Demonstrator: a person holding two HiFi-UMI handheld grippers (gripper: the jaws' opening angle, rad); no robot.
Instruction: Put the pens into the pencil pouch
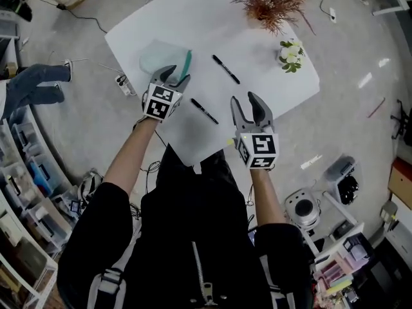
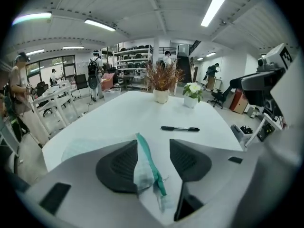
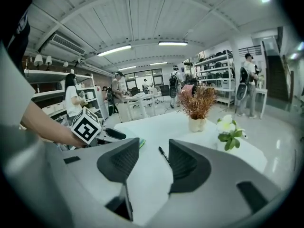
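Note:
A translucent pencil pouch [image 1: 161, 56] with a teal zipper edge lies on the white table [image 1: 257, 89], towards its left side. My left gripper [image 1: 176, 76] is down at the pouch's near edge. In the left gripper view the teal edge of the pouch [image 2: 143, 172] lies between the open jaws of the left gripper [image 2: 153, 144], against the left pad only. One black pen [image 1: 226, 69] lies mid-table and a second black pen [image 1: 204, 111] lies nearer me. My right gripper [image 1: 247, 100] hovers open and empty to the right of the second pen, with a pen [image 3: 164, 155] showing beyond its jaws.
A vase of dried reddish branches [image 1: 270, 2] and a small pot of white flowers [image 1: 291, 53] stand at the table's far right. A power strip [image 1: 124, 84] lies on the floor off the left edge. The table's near corner [image 1: 193, 159] is just in front of me.

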